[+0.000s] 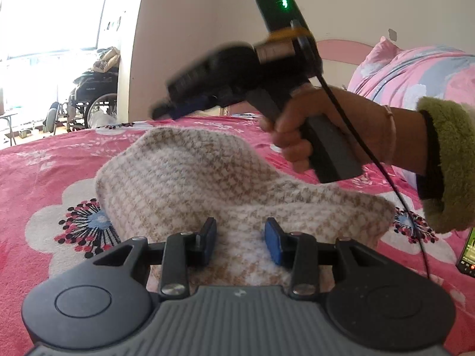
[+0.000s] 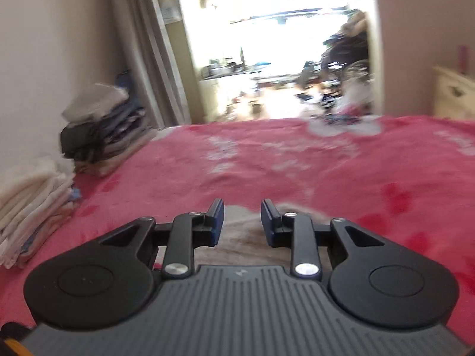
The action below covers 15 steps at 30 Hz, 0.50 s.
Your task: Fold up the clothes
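Landmark: sweater (image 1: 207,184), cream-and-tan knit, fuzzy, lying in rounded heap on pink flowered blanket (image 1: 38,172).

Bare blanket all round sweater; far blanket edge beyond it meets doorway.

Two stacks of folded clothes (image 2: 101,130) by wall, well apart from sweater.

Left gripper (image 1: 240,241): blue-padded fingers spread wide, empty, sweater's near edge lying between and under them.

Right gripper (image 2: 242,222): fingers parted, holding nothing, sweater just below tips; picture blurred.

Right hand (image 1: 320,127) holds it above sweater's far side.
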Available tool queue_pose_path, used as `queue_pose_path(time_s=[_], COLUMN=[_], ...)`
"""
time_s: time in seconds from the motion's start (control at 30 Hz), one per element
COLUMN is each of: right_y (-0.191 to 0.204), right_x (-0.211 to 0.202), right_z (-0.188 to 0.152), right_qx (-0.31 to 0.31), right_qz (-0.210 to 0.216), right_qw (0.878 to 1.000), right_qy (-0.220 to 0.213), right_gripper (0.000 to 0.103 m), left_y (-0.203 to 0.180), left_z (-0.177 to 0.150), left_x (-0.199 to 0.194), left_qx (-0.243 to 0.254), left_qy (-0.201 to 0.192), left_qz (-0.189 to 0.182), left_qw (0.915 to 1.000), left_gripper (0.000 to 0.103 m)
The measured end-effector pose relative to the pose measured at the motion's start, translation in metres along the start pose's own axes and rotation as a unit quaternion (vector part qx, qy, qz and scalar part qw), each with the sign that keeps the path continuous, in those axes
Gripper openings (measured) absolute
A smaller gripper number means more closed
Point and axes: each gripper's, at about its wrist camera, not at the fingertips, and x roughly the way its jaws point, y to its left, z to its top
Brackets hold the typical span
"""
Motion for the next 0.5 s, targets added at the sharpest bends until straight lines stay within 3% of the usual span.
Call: queue_pose_path(time_s=[0.07, 0.17, 0.2, 0.27, 0.37, 0.5], right_y=[-0.009, -0.037, -0.044, -0.053, -0.067, -0.066], right_x=[0.016, 0.067, 0.066, 0.054, -0.007, -0.087], right_z=[-0.011, -0.047, -0.040, -0.023, -0.004, -0.010], right_qx=[-0.021, -0.008, 0.014, 0.043, 0.052, 0.089], right_qz=[-0.039, -0.054, -0.047, -0.037, -0.059, -0.099], right_qw=[0.998, 0.990, 0.990, 0.991, 0.996, 0.991], right_qy=[0.047, 0.127, 0.130, 0.119, 0.045, 0.016], right_gripper=[0.025, 0.024, 0.023, 0.023, 0.025, 0.026], left_y=[-0.001, -0.004, -0.005, -0.005, -0.003, 0.000], left_z=[0.000, 0.002, 0.003, 0.005, 0.016, 0.029], left_x=[0.000, 0.003, 0.002, 0.000, -0.006, -0.019], left_qx=[0.001, 0.005, 0.005, 0.010, 0.015, 0.014], left_qy=[0.001, 0.000, 0.002, 0.012, 0.026, 0.013], left_qz=[0.000, 0.003, 0.002, 0.003, -0.001, 0.009], left_qw=[1.0000, 1.0000, 1.0000, 0.9999, 0.9995, 0.9998], left_gripper=[0.038, 0.038, 0.038, 0.038, 0.042, 0.046])
